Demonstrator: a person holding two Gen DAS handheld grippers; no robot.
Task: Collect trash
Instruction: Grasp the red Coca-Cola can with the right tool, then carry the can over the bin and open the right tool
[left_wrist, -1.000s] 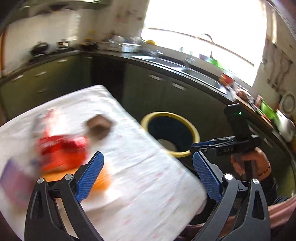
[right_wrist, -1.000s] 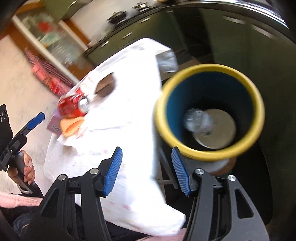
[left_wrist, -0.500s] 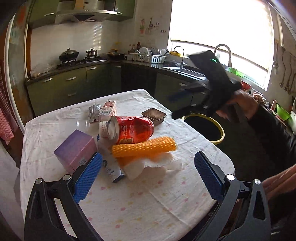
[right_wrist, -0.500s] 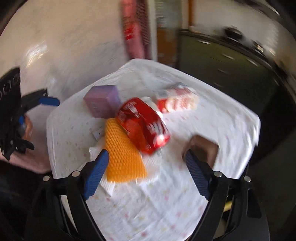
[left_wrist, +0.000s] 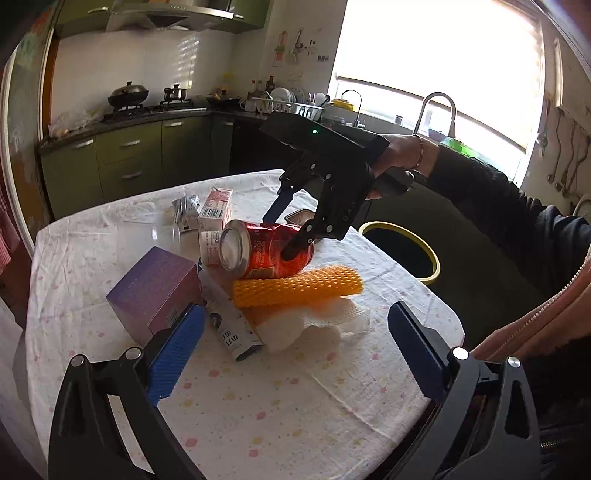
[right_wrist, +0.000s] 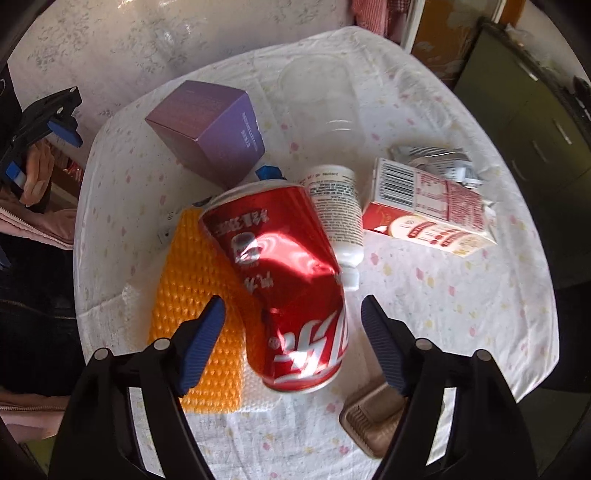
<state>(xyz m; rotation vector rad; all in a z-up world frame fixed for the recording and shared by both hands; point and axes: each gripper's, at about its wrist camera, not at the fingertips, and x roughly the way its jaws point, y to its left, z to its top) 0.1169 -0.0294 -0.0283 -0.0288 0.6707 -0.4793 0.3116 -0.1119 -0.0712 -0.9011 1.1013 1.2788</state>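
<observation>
Can on its side, propped on orange mesh amid the pile on the worktop. Topmost and bulkiest of the trash, so probably picked first.

Straddled from above by right gripper, pointing steeply down, one finger to each side across the can's width, likely so the pads meet the curved wall rather than the ends. Jaws just closed in a little with the can between them, yet spread wide, not pressing. No grip yet.

Beyond the can: bottle touching it, carton just past that, box near its far end, tray beside its near end.

Left gripper open and empty, held well back from the can, probably to keep clear of the reach.

Bin off the worktop edge, well apart from the can, ready for the drop.
</observation>
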